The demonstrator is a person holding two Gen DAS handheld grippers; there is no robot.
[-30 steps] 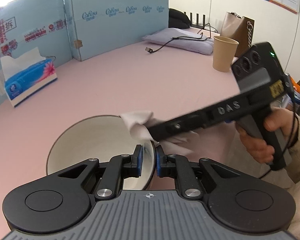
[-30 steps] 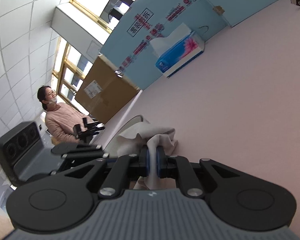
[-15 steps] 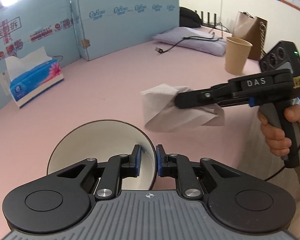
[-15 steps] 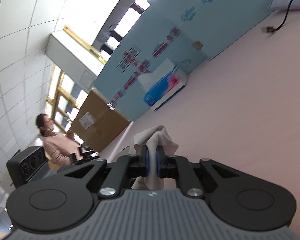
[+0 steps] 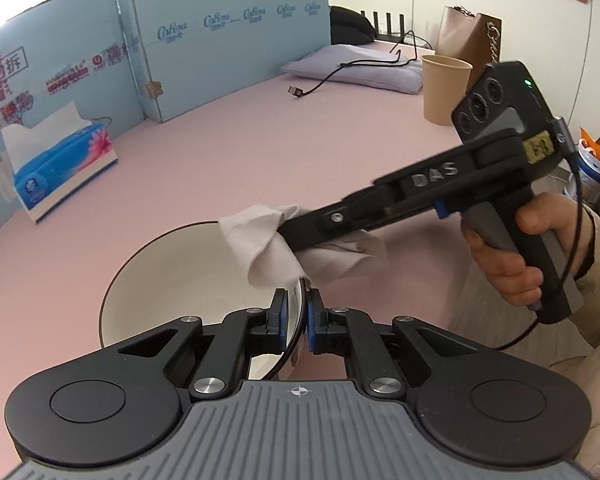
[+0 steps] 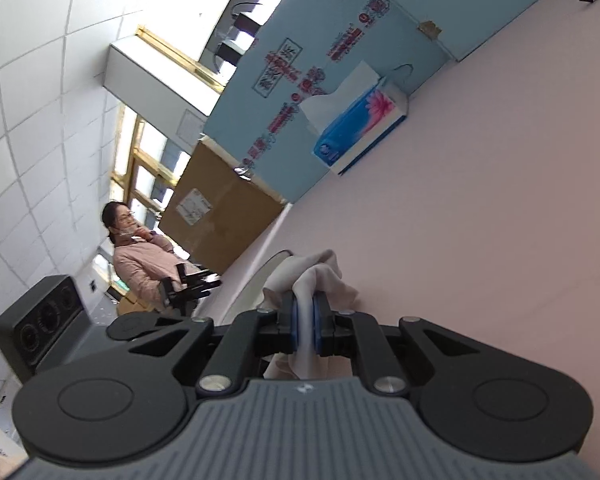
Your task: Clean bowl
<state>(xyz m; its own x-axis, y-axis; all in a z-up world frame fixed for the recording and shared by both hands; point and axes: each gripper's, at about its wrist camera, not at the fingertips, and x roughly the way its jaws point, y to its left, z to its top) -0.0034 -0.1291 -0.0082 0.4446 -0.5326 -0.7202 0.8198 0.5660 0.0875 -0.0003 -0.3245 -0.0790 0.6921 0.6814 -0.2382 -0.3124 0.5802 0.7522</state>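
Note:
A white bowl (image 5: 188, 280) with a dark rim sits tilted on the pink table. My left gripper (image 5: 294, 322) is shut on the bowl's near right rim. My right gripper (image 6: 304, 322) is shut on a crumpled white tissue (image 6: 316, 272). In the left wrist view the right gripper (image 5: 288, 236) comes in from the right and holds the tissue (image 5: 264, 246) over the bowl's right rim, touching it. The bowl's edge (image 6: 256, 280) shows just left of the tissue in the right wrist view.
A blue tissue box (image 5: 60, 164) stands at the back left by blue foam panels (image 5: 220, 36). A paper cup (image 5: 444, 88), a brown bag (image 5: 468, 36), a grey pillow with a cable (image 5: 356, 66) are at the back right. A person (image 6: 140, 256) stands beyond the table.
My right gripper lifted the tissue off the bowl's rim, then brought it back down onto the right rim. My left gripper kept its hold on the bowl.

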